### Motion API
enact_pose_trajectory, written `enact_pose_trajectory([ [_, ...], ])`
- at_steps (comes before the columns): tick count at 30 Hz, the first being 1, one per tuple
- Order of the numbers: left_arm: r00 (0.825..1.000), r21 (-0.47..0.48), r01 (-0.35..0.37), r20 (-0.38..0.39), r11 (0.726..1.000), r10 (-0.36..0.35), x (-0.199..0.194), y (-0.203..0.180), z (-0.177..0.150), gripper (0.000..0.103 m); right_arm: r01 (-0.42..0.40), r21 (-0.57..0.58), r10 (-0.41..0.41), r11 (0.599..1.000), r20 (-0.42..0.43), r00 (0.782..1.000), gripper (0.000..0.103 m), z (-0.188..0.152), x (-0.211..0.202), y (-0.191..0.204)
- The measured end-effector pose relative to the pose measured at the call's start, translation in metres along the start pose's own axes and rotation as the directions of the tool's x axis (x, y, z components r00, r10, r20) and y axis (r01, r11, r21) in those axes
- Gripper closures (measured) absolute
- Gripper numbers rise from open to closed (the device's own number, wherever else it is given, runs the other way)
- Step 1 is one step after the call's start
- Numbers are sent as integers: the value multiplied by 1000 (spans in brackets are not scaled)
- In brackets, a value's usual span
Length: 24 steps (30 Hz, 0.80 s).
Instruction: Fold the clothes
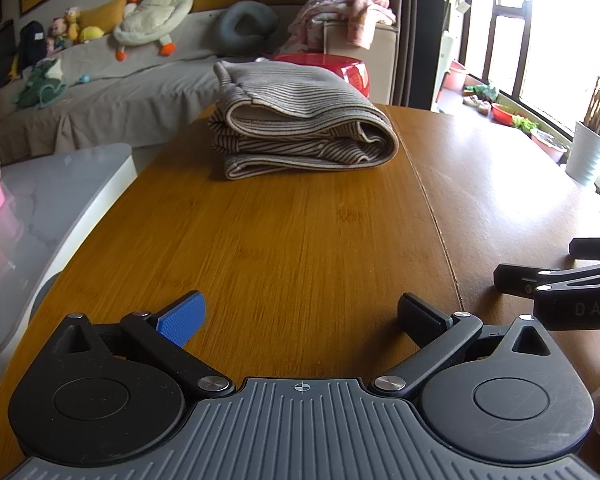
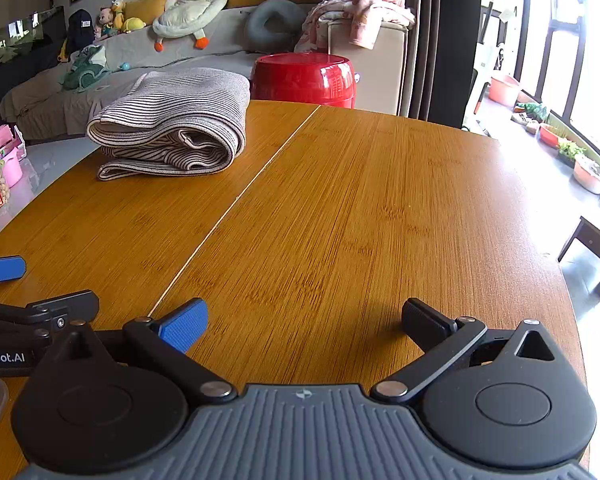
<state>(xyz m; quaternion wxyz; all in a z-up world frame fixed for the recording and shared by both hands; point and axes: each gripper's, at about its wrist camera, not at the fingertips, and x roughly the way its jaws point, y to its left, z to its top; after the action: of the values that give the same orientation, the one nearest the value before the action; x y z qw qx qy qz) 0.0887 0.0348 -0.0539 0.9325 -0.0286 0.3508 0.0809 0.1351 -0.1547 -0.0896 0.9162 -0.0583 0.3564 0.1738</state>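
Because the striped garment (image 1: 296, 120), folded at the far end of the worktop (image 1: 300, 240), looks soft, light and floppy, pinch its thick rolled fold with both grippers' fingers (image 2: 184, 324), now spread and empty.

Folded garment (image 1: 300, 120) lies on table (image 1: 284, 248) at far end, approx 12 o'clock from left gripper (image 1: 300, 320), 11 o'clock from right gripper (image 2: 304, 322). Grippers sit side by side at near edge, well apart from garment. Stool (image 2: 304, 80) just behind table, sofa (image 1: 112, 92) further back w/ stuffed toy (image 1: 156, 12) on it.
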Motion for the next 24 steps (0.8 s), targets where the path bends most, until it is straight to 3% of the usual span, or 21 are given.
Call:
enact_pose_trajectory([
  [24,1000,-12,-13,0,1000,13,1,1,1,0,-1,0,1,1000,0,1000,0,0,0,-1],
])
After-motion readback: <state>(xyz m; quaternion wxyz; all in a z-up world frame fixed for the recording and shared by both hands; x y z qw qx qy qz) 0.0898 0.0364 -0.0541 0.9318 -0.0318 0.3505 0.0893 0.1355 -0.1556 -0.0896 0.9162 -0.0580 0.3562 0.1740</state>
